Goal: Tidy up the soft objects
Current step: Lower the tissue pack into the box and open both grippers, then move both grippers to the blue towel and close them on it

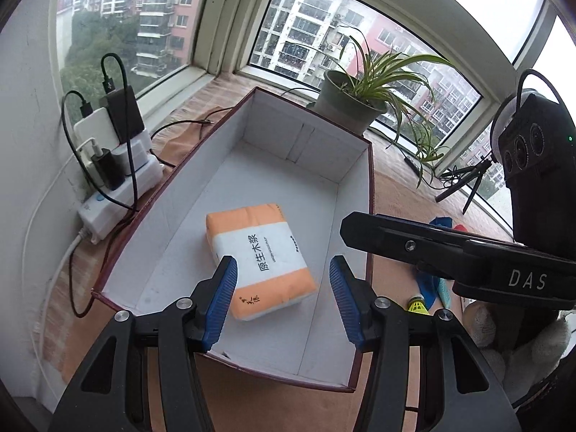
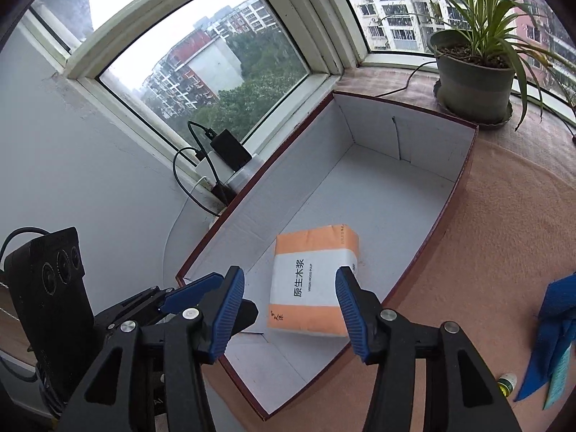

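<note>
An orange and white tissue pack lies flat on the floor of an open white-lined box with dark red rim. My left gripper is open and empty, hovering above the box's near end, just short of the pack. In the right wrist view the same pack lies in the box. My right gripper is open and empty above the near corner of the box, with the pack seen between its fingers. The right gripper's body reaches in from the right in the left wrist view.
A potted spider plant stands behind the box on the sill. A power strip with chargers and cables sits left of the box. A blue cloth and a small yellow-green object lie right of the box on the brown mat.
</note>
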`<state>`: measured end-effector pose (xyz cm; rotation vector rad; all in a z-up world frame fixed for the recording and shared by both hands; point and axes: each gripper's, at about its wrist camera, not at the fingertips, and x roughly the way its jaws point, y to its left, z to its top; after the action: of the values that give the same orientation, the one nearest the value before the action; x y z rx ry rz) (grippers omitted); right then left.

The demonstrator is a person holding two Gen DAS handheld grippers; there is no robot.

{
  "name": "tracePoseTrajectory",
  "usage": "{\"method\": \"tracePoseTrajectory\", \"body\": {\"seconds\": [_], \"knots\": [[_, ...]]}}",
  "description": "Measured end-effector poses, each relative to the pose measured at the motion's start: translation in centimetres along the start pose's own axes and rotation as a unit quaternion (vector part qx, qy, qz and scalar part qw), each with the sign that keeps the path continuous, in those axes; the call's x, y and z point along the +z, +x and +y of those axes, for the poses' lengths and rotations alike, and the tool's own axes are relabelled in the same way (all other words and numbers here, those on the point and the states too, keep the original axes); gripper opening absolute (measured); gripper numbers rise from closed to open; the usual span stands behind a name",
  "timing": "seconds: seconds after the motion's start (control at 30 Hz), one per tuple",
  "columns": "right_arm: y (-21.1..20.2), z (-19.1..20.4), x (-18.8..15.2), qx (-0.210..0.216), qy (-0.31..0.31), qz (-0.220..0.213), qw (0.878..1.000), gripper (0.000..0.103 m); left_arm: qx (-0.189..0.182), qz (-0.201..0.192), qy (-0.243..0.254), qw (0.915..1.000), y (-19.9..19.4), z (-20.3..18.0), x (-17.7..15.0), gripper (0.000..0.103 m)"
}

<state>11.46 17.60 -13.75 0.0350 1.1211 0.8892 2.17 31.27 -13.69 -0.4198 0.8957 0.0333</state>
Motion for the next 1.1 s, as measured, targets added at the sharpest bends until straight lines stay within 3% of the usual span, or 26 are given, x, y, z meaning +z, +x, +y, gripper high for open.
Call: {"method": "tracePoseTrajectory", "body": {"seconds": [0.5, 0.67, 0.8, 1.1], "knots": [[-7.0, -4.1, -3.0, -0.032, 0.000, -0.053, 0.998, 0.058, -0.019, -0.007, -0.001, 0.9998, -0.5, -3.9, -1.1, 0.052], [-10.3, -7.5, -4.6, -0.041, 0.003, -0.068, 0.997, 0.059, -0.033, -0.004, 0.008, 0.9994, 0.0, -7.1, -1.6, 0.053], [-13.2, -10.7, -5.3, -0.057, 0.003, -0.085, 0.995, 0.076, -0.048, 0.008, 0.016, 0.9987, 1.4, -9.9, -2.1, 0.053], [-16.4, -19.6, -4.5, -0.090, 0.024, -0.050, 0.994, 0.076, -0.084, 0.054, 0.029, 0.9946, 6.1, -16.4, -2.8, 0.053]]}}
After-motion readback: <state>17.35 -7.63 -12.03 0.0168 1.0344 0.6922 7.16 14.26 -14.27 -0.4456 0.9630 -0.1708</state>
